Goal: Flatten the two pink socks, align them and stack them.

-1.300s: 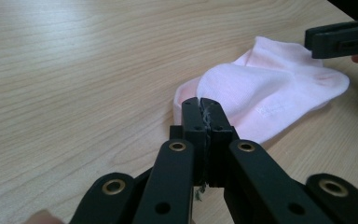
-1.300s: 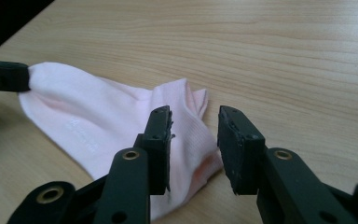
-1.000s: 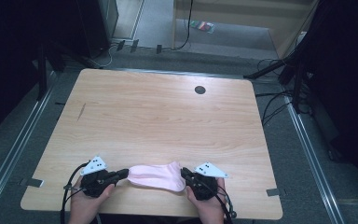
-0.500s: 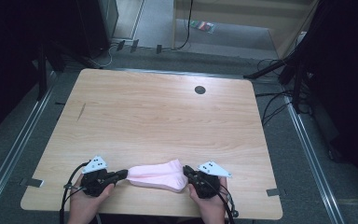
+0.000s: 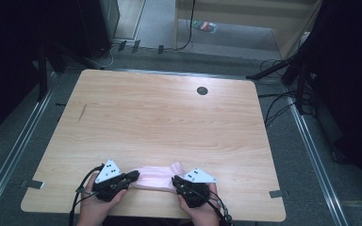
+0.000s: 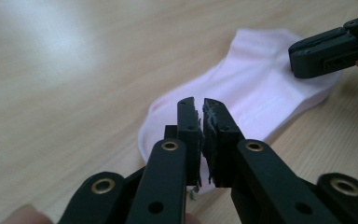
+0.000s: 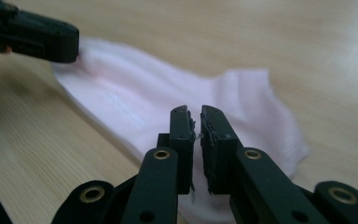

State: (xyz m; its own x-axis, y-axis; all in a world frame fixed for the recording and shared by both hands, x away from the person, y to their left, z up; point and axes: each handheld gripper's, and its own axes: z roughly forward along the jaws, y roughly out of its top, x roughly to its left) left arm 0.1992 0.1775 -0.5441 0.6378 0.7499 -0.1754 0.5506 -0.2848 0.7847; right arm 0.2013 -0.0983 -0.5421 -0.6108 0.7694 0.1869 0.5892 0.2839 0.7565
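1. Pale pink fabric sock (image 5: 154,178) lies flat on the light wooden table (image 5: 160,122), near its front edge, between both hands.
2. Left gripper (image 6: 201,108): jaws nearly together, a thin gap, nothing clamped; tips over the sock's end.
3. Right gripper (image 7: 196,117): jaws nearly together, nothing clamped, tips over the opposite end.

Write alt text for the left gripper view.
A nearly shut black claw rises from the bottom over a pale pink sock lying on a wooden table. The other claw enters at the top right, at the sock's far end.
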